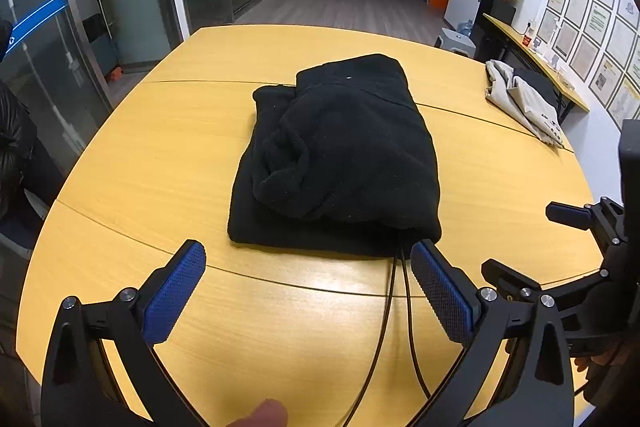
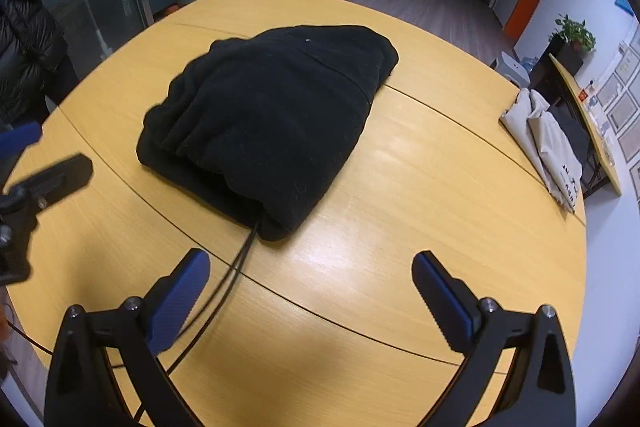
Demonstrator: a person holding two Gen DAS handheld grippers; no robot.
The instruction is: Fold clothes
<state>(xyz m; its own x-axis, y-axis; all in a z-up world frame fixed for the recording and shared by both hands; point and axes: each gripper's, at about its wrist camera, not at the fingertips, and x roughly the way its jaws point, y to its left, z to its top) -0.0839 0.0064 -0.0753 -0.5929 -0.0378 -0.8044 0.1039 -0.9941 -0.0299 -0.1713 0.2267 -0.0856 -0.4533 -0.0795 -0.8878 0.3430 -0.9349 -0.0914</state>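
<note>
The black fleece garment sits folded in a thick bundle mid-table on the yellow wooden table, two dark cords trailing from its near edge, while the left gripper and right gripper hover just short of it, jaws spread wide, holding nothing.

Left gripper spread wide, right gripper likewise — side by side
</note>
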